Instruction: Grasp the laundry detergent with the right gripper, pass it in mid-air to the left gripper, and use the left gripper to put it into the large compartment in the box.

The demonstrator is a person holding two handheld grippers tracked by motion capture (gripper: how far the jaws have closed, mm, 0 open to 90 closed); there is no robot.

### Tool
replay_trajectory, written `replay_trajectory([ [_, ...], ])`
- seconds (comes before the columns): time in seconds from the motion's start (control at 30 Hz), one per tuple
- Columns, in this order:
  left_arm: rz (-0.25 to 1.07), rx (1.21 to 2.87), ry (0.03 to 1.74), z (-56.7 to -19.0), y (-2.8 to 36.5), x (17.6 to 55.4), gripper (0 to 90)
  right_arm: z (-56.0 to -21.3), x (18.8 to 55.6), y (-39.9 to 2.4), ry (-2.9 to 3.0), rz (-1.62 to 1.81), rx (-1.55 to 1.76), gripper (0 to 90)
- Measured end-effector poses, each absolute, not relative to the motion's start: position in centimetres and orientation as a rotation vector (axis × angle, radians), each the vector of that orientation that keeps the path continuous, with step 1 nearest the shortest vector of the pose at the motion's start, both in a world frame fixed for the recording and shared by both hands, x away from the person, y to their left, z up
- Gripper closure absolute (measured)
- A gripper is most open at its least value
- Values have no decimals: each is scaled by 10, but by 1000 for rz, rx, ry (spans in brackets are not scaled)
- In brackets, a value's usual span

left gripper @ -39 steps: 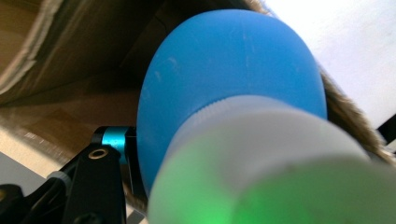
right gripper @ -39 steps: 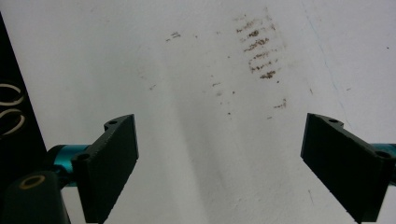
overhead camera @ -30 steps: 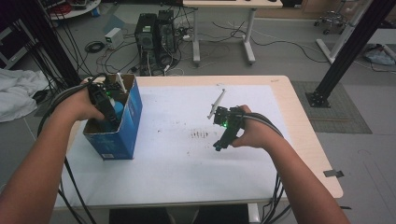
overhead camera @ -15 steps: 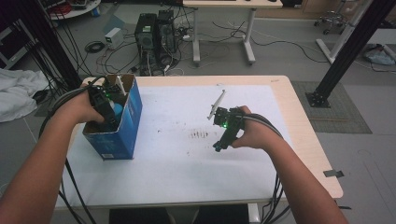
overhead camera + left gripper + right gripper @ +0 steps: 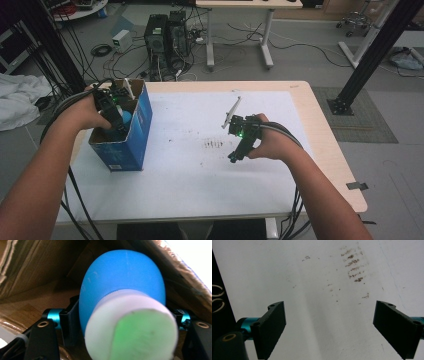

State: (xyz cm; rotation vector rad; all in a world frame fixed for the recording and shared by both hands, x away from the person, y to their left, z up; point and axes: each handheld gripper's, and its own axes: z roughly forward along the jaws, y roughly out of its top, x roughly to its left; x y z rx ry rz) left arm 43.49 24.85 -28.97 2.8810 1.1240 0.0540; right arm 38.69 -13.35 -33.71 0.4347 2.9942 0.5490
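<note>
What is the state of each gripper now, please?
Left gripper: inside the blue box, jaws just opening around a blue bulb.
Right gripper: open, empty, above the white table cover.

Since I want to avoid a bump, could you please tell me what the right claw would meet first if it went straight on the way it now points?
The right claw, open and empty, points down at the white table sheet; it would likely meet the bare sheet first, just short of the brown smudges.
</note>
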Motion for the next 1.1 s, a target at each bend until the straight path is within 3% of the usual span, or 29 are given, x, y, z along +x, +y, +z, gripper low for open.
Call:
replay_trajectory([
  [0.83,146,2880,1094,-238,245,428,240,-337,388,-134,2997,556,440,104],
  [1.1,152,2910,1015,-220,238,421,213,-336,388,-134,2997,552,443,104],
])
